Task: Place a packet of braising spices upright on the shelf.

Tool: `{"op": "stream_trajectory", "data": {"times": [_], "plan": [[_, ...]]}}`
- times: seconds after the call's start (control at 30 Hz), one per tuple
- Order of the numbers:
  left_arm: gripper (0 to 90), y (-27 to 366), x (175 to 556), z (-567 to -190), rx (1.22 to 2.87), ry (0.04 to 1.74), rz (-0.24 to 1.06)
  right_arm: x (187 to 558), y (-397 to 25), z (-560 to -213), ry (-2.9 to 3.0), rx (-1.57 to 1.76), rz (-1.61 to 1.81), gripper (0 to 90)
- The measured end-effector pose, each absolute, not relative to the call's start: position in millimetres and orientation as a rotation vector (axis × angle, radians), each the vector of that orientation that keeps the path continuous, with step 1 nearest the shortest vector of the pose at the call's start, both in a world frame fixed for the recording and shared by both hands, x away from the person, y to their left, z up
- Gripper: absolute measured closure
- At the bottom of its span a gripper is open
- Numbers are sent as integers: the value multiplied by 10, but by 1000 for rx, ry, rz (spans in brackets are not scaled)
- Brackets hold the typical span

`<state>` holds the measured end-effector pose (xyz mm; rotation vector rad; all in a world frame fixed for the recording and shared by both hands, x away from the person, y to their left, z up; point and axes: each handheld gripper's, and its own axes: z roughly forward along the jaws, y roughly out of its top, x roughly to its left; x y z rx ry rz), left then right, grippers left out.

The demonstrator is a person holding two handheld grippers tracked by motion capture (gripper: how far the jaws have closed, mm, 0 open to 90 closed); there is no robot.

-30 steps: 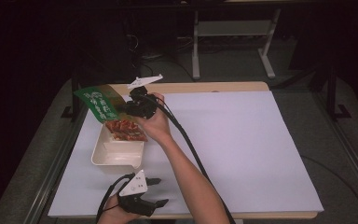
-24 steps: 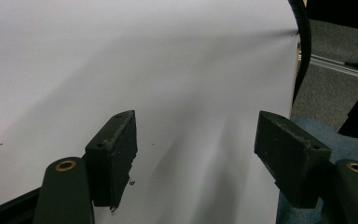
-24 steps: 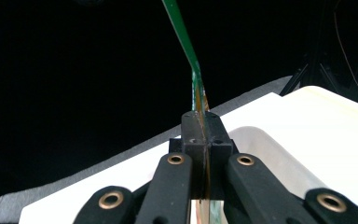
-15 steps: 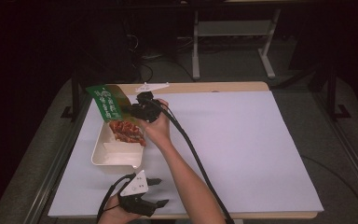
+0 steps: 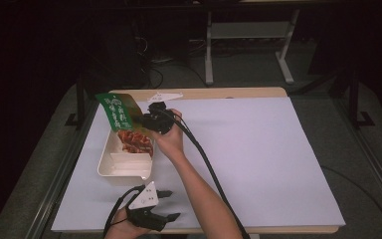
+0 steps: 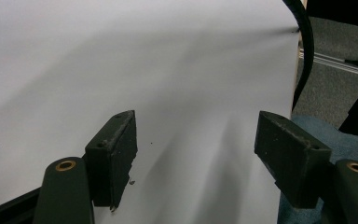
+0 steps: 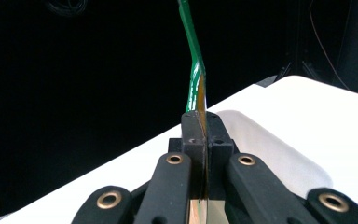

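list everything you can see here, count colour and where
packet: 1, green with an orange-red lower part, held tilted over the far end of the tray, clamped edge-on between the right jaws
tray: 1, cream, on the left part of the table
food: 1 heap, reddish, in the far end of the tray
table cover: 1, white, spread over most of the tabletop
table: 1, pale wood, edge showing at the far side
frame: 1, white metal, on the floor beyond the table
right gripper: 1, black, shut on the packet, above the tray
left gripper: 1, black, jaws open, at the near table edge
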<state>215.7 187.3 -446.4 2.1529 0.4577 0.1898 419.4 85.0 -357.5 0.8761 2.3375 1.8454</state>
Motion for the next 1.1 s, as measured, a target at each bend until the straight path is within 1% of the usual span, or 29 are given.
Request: {"op": "stream_trajectory", "data": {"times": [0.87,0.93,1.1], "plan": [[293,1868,2166,-4469,2167,451,197,4174,729,-3638,2413,845,1792,881],[293,1869,2168,-4471,2164,453,197,4179,721,-3631,2419,857,1784,865],[292,1867,2170,-4477,2163,458,195,4183,688,-3619,2435,875,1747,792]]}}
